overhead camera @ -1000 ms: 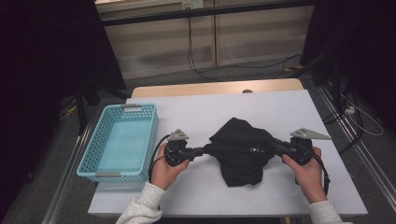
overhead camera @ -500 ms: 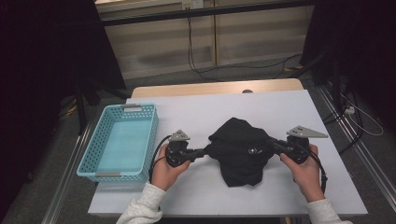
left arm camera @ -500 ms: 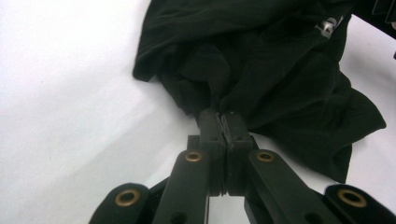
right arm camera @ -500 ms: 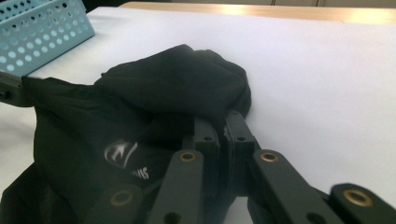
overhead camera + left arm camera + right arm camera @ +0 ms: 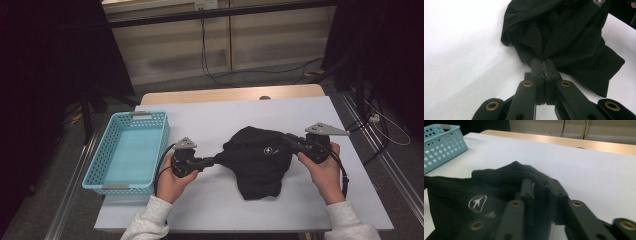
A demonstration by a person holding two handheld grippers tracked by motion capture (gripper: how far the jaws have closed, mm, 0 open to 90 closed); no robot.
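- High view: the black garment (image 5: pixel 260 160) with a small white logo lies crumpled mid-table on the white table (image 5: pixel 210 125), strung between both tools. The left gripper (image 5: pixel 212 161) has its left edge pulled out into a taut point, and the right gripper (image 5: pixel 290 141) is in at the upper right edge. So the stretch line runs left-right across the table. The blue basket (image 5: pixel 127 152) sits off to the left, nearer the left hand.
- Left gripper view: jaws fully pinched together with a fold of the black cloth clamped at the tips, and the rest of the garment fans out ahead and to the right.
- Right gripper view: the jaws sit a bit apart and have just been opening. Dark cloth is bunched between and around them, but it's blurry, so I honestly can't tell if the pads grip it. The logo lies left of the jaws, with the basket far left.
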